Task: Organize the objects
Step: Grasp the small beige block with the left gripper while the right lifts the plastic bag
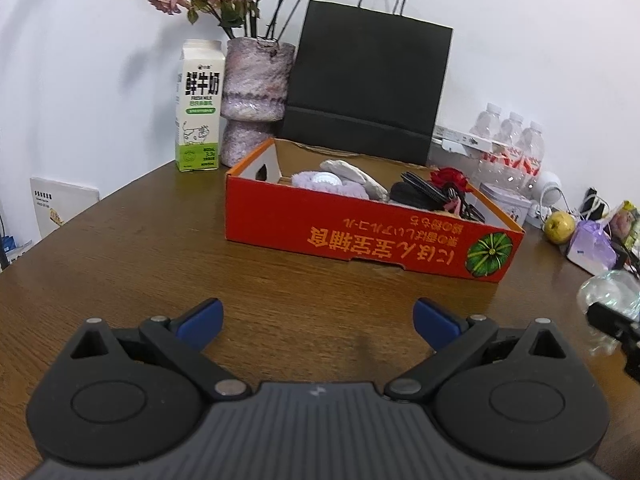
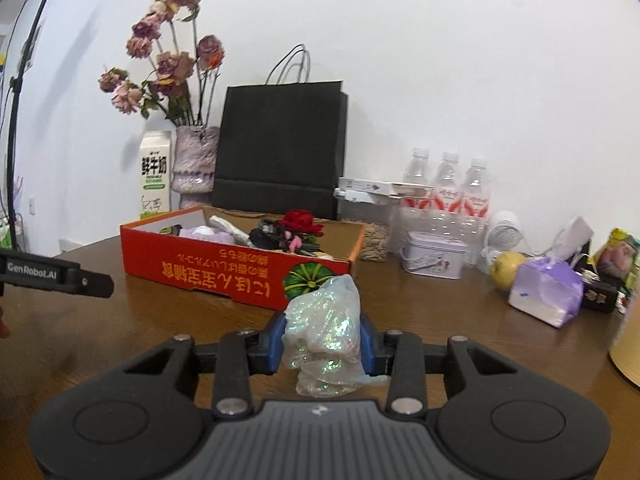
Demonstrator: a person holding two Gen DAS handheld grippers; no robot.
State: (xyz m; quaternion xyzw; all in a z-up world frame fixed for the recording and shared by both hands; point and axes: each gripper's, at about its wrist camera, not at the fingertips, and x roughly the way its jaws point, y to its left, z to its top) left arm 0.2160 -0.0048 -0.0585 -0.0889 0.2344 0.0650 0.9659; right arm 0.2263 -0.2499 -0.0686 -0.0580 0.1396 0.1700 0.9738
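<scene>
A red cardboard box (image 1: 360, 236) (image 2: 224, 268) with a pumpkin picture stands on the brown table, holding a purple cloth, a grey piece, dark items and a red flower (image 2: 301, 220). My right gripper (image 2: 323, 334) is shut on a crumpled glittery translucent bag (image 2: 326, 324), lifted just short of the box's near right corner. The same bag (image 1: 610, 290) shows at the right edge of the left wrist view. My left gripper (image 1: 318, 322) is open over bare wood in front of the box, with nothing between its blue pads.
Behind the box stand a milk carton (image 1: 199, 108), a vase of dried roses (image 1: 256, 96) and a black paper bag (image 1: 366, 88). To the right are water bottles (image 2: 448, 192), a small tin (image 2: 434, 254), a yellow-green fruit (image 2: 506, 270) and a purple tissue pack (image 2: 546, 294).
</scene>
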